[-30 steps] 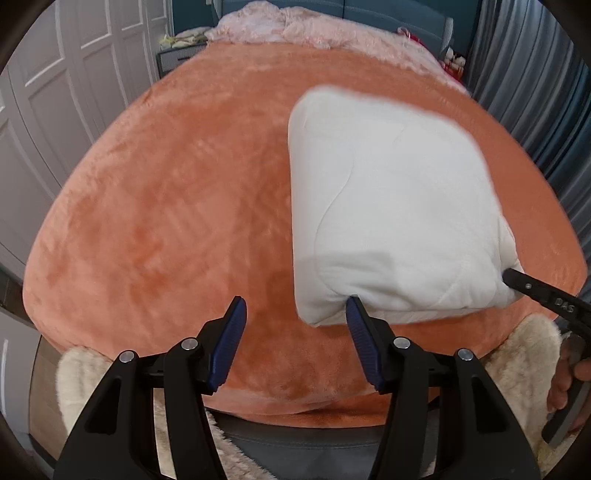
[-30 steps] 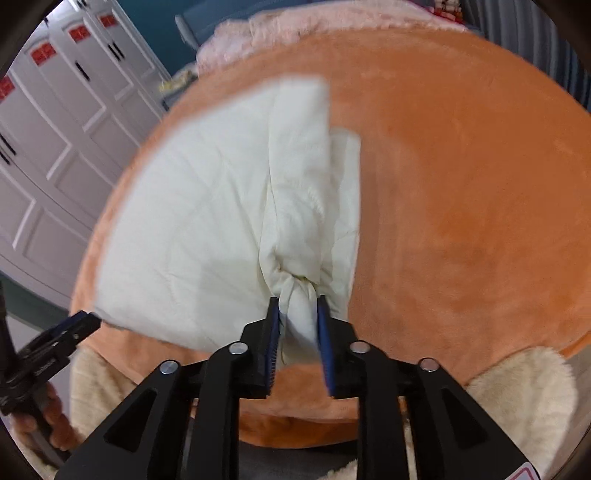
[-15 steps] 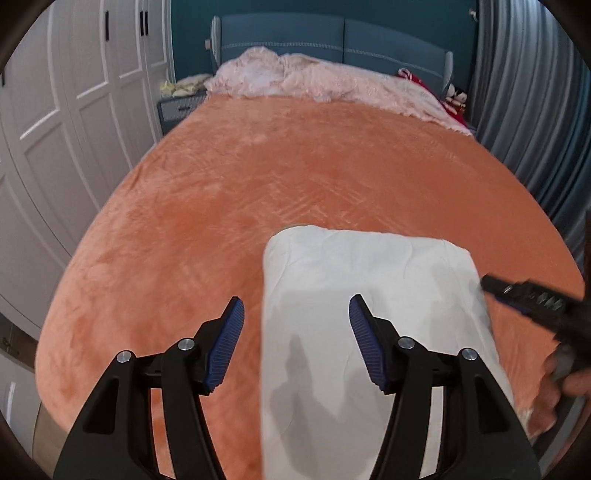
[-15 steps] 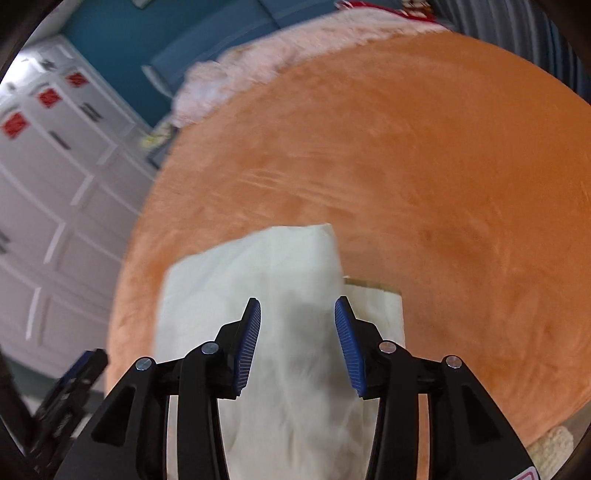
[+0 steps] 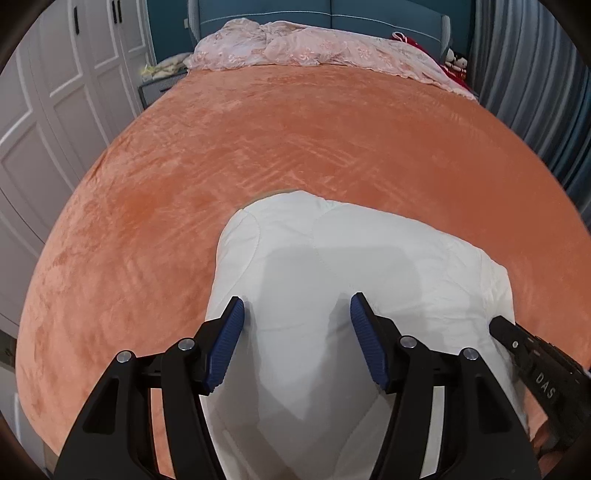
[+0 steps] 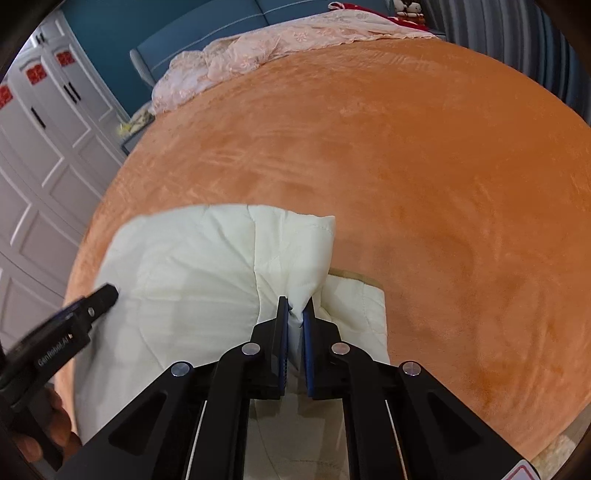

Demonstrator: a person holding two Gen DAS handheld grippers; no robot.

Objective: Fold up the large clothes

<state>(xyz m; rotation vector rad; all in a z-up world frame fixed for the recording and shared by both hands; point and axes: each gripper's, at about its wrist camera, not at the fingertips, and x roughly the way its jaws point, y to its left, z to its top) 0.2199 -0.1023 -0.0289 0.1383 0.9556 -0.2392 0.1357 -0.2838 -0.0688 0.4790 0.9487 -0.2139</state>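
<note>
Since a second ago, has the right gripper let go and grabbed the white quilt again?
Yes. The right gripper has just closed on the white quilt again, pinching a fold near its right edge, against the orange bedspread.

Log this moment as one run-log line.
left hand-held gripper: open over white quilt | right hand-held gripper: just closed, pinching quilt fold | orange bedspread

Setting: home bedroom. Wide bed [image 5: 295,147] under orange plush cover; teal padded headboard [image 5: 332,14]; pink lace bedding [image 5: 314,48] heaped at head end. White panelled wardrobe doors [image 5: 55,92] along one side, grey curtains [image 5: 535,74] opposite.
</note>
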